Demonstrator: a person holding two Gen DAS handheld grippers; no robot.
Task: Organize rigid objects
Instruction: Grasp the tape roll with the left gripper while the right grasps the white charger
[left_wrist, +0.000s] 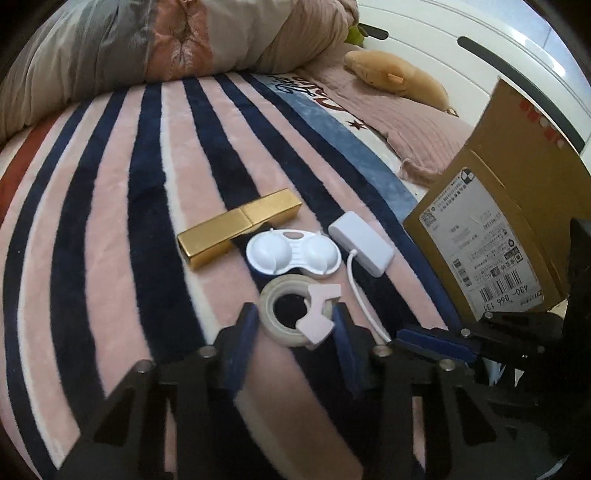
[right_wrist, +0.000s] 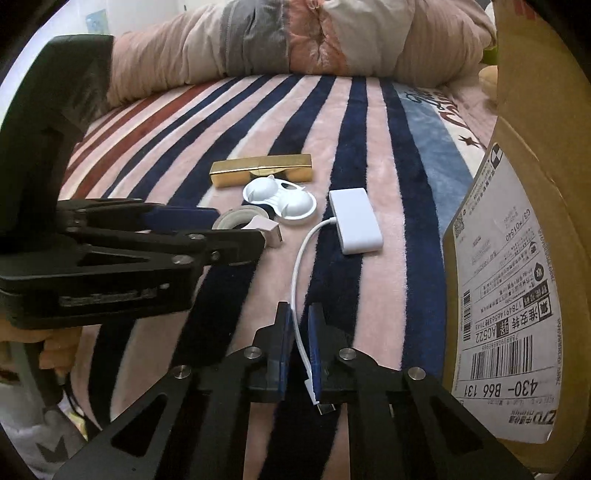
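Striped blanket (left_wrist: 110, 221): gold box (left_wrist: 238, 227), adapter (left_wrist: 361, 244).

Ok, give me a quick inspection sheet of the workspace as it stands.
Surface: striped blanket on a bed.
Job's things: gold box, white twin-cup case, tape roll, white adapter, cardboard box.
Clutter: plush toy, quilt.
Grippers: left gripper open around the tape roll; right gripper jaws narrow, straddling the cable.
Cables: adapter cable runs between the right jaws.
Surroundings: white cabinet.

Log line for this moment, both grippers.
left gripper: open, straddling tape roll | right gripper: jaws narrowed around adapter cable, grip unclear | cardboard box: at right | surface: striped blanket
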